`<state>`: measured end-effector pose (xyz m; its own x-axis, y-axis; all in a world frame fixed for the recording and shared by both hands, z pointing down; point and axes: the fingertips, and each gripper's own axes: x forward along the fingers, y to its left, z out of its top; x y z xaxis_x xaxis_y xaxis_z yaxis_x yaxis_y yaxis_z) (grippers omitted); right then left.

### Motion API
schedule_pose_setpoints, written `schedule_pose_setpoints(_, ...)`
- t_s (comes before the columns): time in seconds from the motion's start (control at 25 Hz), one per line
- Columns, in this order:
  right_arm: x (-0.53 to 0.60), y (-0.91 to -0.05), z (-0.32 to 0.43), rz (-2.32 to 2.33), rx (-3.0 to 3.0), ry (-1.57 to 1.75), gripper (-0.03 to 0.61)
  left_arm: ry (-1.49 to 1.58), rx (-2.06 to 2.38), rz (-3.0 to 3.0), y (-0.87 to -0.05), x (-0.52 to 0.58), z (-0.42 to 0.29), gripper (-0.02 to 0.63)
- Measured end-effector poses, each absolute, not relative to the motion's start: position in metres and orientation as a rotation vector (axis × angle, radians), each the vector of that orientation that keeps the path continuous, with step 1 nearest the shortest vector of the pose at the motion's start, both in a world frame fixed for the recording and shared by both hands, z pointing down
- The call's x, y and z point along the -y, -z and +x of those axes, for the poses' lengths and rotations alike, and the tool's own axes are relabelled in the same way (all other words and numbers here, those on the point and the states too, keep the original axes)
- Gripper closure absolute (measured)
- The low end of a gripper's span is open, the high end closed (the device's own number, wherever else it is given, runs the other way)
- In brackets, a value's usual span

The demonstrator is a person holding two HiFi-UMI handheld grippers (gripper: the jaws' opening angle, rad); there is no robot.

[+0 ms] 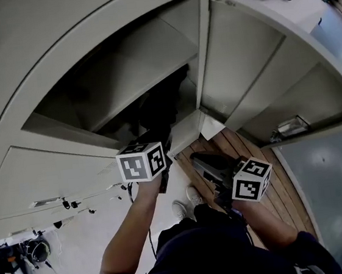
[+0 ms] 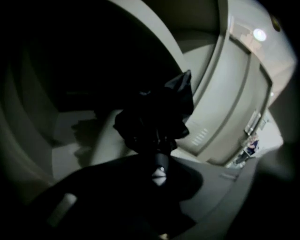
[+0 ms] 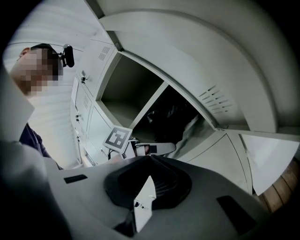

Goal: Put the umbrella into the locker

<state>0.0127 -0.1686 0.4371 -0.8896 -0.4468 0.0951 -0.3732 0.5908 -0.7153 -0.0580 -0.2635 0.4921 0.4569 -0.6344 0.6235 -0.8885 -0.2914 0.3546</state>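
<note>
A black folded umbrella (image 2: 157, 117) sticks out from my left gripper (image 2: 159, 174), which is shut on its lower end. In the head view the left gripper (image 1: 158, 142) reaches into the open locker compartment (image 1: 115, 78), and the umbrella (image 1: 158, 107) shows as a dark bundle inside the opening. The locker door (image 1: 242, 57) stands swung out to the right. My right gripper (image 1: 206, 163) hangs lower and to the right, outside the locker. In its own view the right gripper (image 3: 143, 201) looks shut with nothing in it, and the umbrella (image 3: 171, 119) lies beyond the left gripper's marker cube (image 3: 117, 139).
Closed locker doors (image 1: 46, 172) surround the open compartment. A wooden floor strip (image 1: 268, 183) and a glass panel (image 1: 336, 188) lie to the right. The person's shoes (image 1: 187, 202) stand on the pale floor below; cables (image 1: 68, 205) trail at the lower left.
</note>
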Motion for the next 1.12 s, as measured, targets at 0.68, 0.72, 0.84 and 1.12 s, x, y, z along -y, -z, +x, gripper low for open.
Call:
schedule_pose_setpoints(0.68,0.194,-0.446,0.018,-0.696,-2.713,1.223,0.569,-0.688,1.386,1.961,-0.515,0.341,-0.077,0.501)
schedule_pose_setpoints(0.72,0.195,-0.446,0.018,-0.700,-2.711,1.224,0.569,-0.708,1.389,1.959,-0.516,0.344,-0.079,0.500)
schedule_pose_setpoints(0.84,0.199,-0.446,0.019,-0.704,-2.701,1.228,0.569,-0.742,1.397,1.954,-0.518,0.349,-0.081,0.500)
schedule_pose_setpoints(1.12,0.200,-0.446,0.017,-0.696,-2.699,1.233,0.569,-0.750,1.432,1.949,-0.524,0.360,-0.086,0.492)
